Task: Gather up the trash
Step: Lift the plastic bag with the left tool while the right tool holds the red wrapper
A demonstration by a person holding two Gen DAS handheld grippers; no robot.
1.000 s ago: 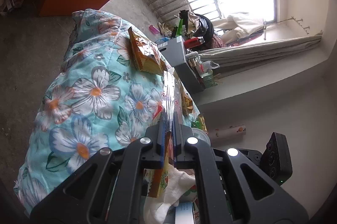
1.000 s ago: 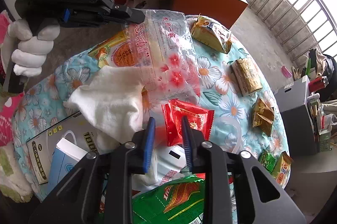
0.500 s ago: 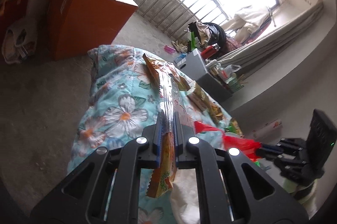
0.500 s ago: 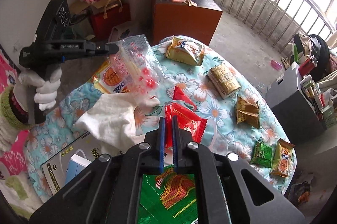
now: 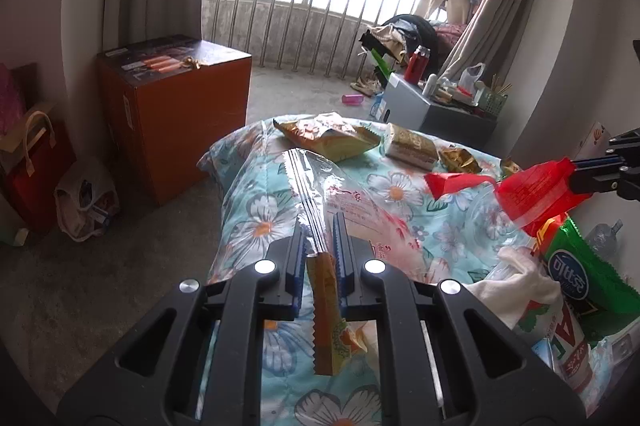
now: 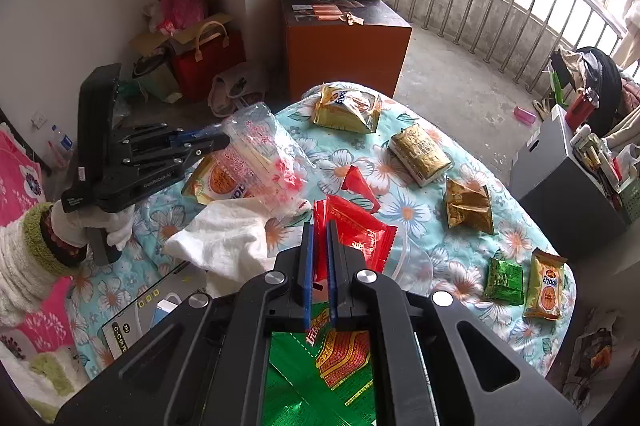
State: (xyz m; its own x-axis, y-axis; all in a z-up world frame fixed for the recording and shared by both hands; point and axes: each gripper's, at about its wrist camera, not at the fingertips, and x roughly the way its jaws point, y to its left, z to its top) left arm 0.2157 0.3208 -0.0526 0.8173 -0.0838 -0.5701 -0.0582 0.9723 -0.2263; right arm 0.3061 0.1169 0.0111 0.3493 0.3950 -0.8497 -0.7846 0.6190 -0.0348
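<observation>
My left gripper [image 5: 320, 222] holds the sealed edge of a clear plastic bag [image 5: 352, 209] with red print, and its jaws are opening with that edge still between them. An orange snack packet [image 5: 326, 306] shows through the bag. In the right wrist view the clear plastic bag [image 6: 260, 149] hangs from the left gripper [image 6: 224, 141] above the floral tablecloth [image 6: 404, 214]. My right gripper [image 6: 319, 226] is shut on a red wrapper [image 6: 360, 234], raised off the cloth. The left wrist view has the right gripper [image 5: 576, 173] at the right edge with the red wrapper [image 5: 536, 193].
Gold packets [image 6: 348, 107] [image 6: 420, 149] [image 6: 468, 205], a green packet [image 6: 504, 276] and an orange-white packet [image 6: 546, 284] lie on the cloth. A white cloth [image 6: 224, 238] and a green bag [image 6: 320, 378] sit near me. An orange cabinet [image 6: 344, 41] and a grey box [image 6: 560, 177] flank the table.
The left gripper has rolled upright and risen with the clear bag. The right gripper closed on the red wrapper and lifted it off the cloth.
</observation>
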